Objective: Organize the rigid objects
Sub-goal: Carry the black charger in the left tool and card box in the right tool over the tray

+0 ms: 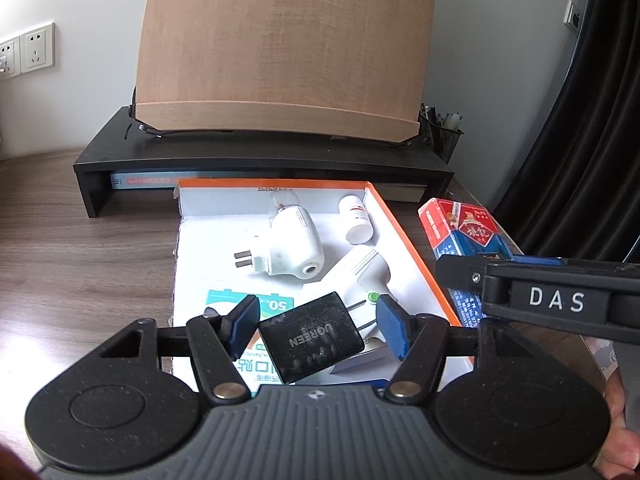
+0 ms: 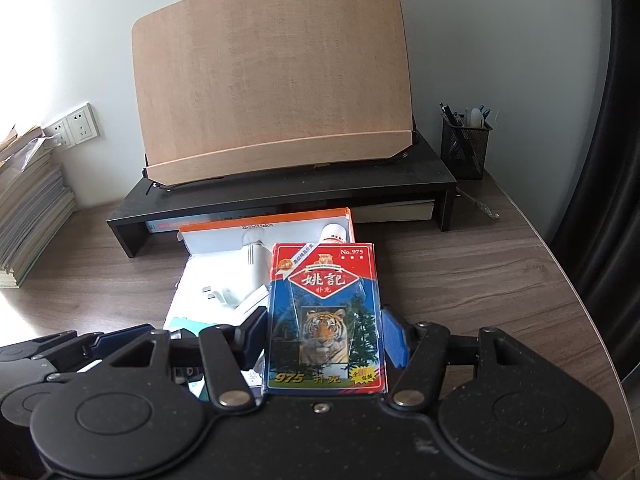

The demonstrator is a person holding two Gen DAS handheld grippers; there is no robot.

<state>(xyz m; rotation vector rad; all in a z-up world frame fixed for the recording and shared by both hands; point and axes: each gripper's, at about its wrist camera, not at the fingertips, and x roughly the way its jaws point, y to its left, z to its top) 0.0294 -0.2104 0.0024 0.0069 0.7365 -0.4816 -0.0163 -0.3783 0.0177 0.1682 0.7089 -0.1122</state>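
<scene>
Left wrist view: left gripper sits partly open around the black charger. The left pad touches its corner; the right pad stands clear of the body, by the prongs. A firm grip cannot be confirmed. The charger is over the near end of the orange-rimmed box, which holds a white plug adapter, a small white bottle at far right and another white plug.

Right wrist view: right gripper is about half open, both pads pressing the sides of the card pack, which is held above the box's right near edge. Desk beneath.
</scene>
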